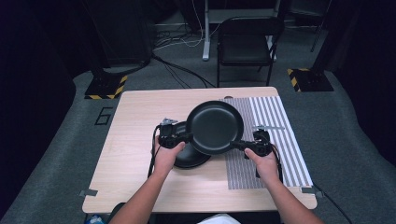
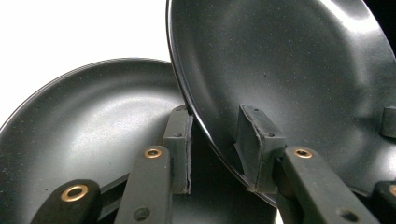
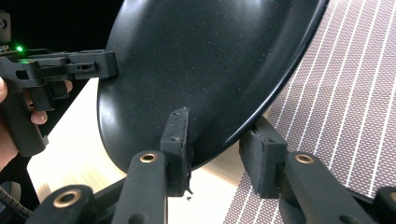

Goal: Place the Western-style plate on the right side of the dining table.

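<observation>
A black round plate (image 1: 215,127) hangs tilted above the table, held at opposite rims by both grippers. My left gripper (image 1: 187,138) is shut on its left rim; in the left gripper view the plate (image 2: 289,60) slants between the two pads (image 2: 180,149). My right gripper (image 1: 236,144) is shut on the right rim, and in the right gripper view the plate (image 3: 201,60) passes between its pads (image 3: 261,158). A second black plate (image 1: 189,158) lies flat on the table under the left hand, and it fills the lower left of the left gripper view (image 2: 93,130).
The wooden table (image 1: 135,121) carries a striped mat (image 1: 275,135) on its right half, beneath the right hand. A black chair (image 1: 245,42) and cables sit on the floor beyond the far edge.
</observation>
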